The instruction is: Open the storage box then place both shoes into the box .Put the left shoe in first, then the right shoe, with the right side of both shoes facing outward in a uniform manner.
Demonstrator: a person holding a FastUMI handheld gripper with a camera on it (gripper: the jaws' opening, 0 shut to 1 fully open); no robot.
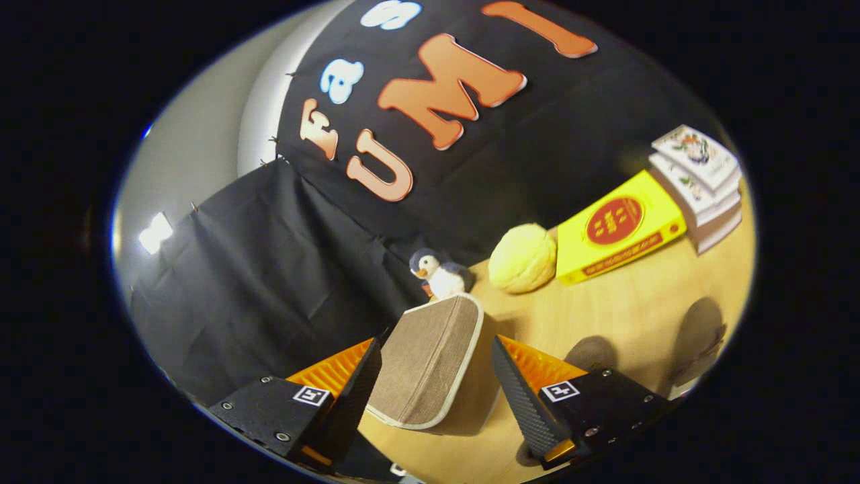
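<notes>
Between the spread fingers of the gripper [433,383], untouched, the box [426,363] runs lengthwise toward one o'clock.

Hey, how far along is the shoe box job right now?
Early on. The brown fabric storage box on the wooden table looks closed, so nothing seems done yet. In hand: the gripper is open, its fingers either side of the box, neither clearly pressing it. Left: opening the box, then putting in the left shoe, then the right. A dark shape near the table's edge may be a shoe; I can't tell.
</notes>
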